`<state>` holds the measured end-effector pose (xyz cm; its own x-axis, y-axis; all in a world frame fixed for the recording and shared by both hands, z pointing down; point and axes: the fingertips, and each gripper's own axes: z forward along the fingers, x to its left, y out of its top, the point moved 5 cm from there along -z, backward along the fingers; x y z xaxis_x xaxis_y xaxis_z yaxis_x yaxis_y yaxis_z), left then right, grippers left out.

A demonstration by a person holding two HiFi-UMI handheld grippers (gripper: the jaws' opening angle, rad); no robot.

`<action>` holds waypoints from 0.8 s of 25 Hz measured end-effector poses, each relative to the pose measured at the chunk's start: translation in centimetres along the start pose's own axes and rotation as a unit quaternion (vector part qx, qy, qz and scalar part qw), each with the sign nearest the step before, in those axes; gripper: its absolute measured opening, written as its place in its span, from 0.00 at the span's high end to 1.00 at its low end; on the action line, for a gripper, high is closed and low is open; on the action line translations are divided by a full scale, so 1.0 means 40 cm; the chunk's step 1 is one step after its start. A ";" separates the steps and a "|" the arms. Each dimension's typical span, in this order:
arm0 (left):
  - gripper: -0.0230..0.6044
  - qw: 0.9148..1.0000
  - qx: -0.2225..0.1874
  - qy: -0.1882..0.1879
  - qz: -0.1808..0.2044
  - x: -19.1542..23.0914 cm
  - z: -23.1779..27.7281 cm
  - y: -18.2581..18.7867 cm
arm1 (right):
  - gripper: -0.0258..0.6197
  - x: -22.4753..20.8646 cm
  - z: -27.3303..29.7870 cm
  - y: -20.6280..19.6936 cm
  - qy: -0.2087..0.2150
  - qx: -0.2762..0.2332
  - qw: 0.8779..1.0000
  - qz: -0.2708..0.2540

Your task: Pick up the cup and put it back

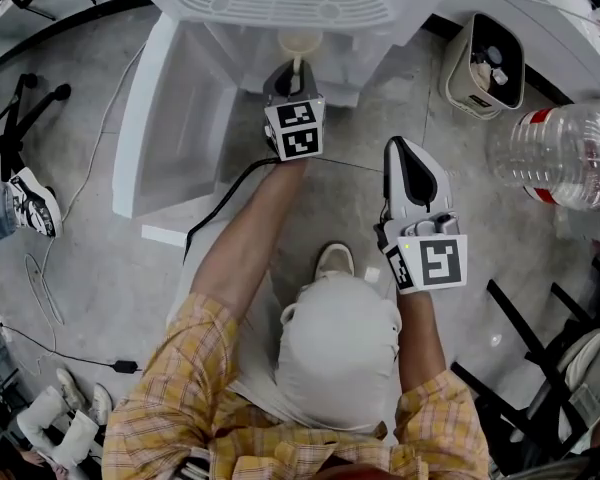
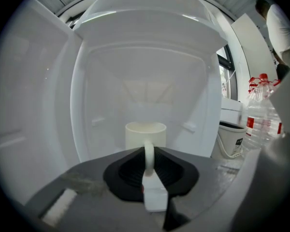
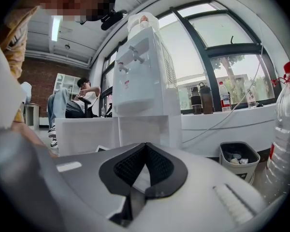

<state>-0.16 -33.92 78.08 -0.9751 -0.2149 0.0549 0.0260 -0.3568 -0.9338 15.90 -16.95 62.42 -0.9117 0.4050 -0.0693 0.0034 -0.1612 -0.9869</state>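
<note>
the left gripper [image 2: 147, 161] has its jaws pressed in on the handle [image 2: 148, 152] of the cup [image 2: 145, 132], pinching it from both sides. the cup is a plain cream mug, upright, its open mouth upward and its handle turned straight back toward the gripper. it sits inside the white lower compartment [image 2: 145, 76] of a water dispenser [image 1: 280, 3], roughly midway between the side walls. the compartment's door [image 1: 145, 118] stands swung open at the left.

the cup's lower half is hidden behind the jaws, so whether its base rests on the compartment floor or hangs just above it cannot be told. from the head view only the cup's rim [image 1: 300, 41] shows past the left gripper [image 1: 294, 73], under the dispenser's overhanging top.

the left arm is stretched well forward, sleeve pushed up, with the gripper aimed into the compartment. the right gripper [image 1: 402, 156] is held back near the body, apart from the dispenser. its jaws [image 3: 144, 164] are closed together with nothing between them, pointing toward the dispenser [image 3: 140, 76].

further to the right a small waste bin [image 1: 485, 68] stands on the grey floor. a large clear water bottle [image 1: 570, 153] with a red band lies at the edge of the head view.
</note>
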 end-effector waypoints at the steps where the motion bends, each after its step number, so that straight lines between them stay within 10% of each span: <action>1: 0.88 1.000 -0.001 -0.002 -0.001 -0.001 -0.013 0.008 | 0.96 0.007 -0.003 0.008 0.000 -0.002 1.000 -0.002; 20: 0.88 0.999 -0.011 -0.050 -0.004 -0.013 -0.306 0.158 | 0.96 0.096 -0.047 0.147 0.001 -0.013 1.000 -0.024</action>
<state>-2.18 -24.92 67.83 -0.9485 -0.3020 0.0954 0.0133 -0.3389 -0.9407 13.20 -14.64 56.06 -0.9105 0.4130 -0.0211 -0.0304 -0.1177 -0.9926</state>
